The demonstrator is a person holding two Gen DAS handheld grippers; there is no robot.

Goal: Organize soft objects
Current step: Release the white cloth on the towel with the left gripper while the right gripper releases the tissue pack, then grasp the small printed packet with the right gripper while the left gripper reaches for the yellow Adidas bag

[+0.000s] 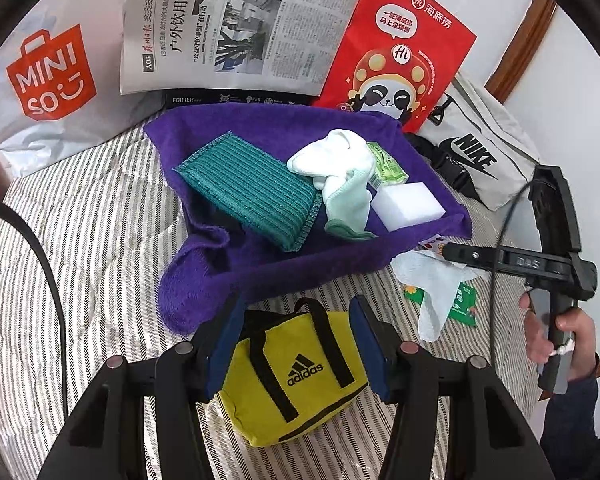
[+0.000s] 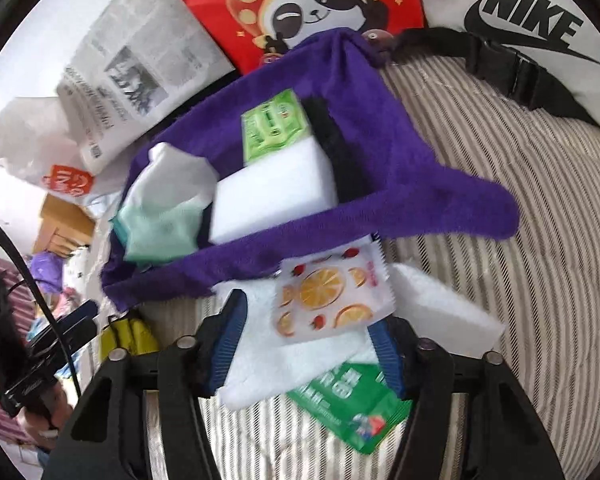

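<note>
With both sets of jaws spread, the yellow pouch (image 1: 296, 376) on the bed (image 1: 80, 240) is straddled by the left gripper (image 1: 296, 344) and the white cloth (image 2: 300, 344) by the right gripper (image 2: 308, 344), each seemingly lined up for transfer into the purple towel-lined bin (image 1: 300, 276).

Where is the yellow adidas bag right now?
In the left wrist view, the yellow adidas bag lies on the striped bedding, between the left gripper's open fingers, below the purple towel.
</note>
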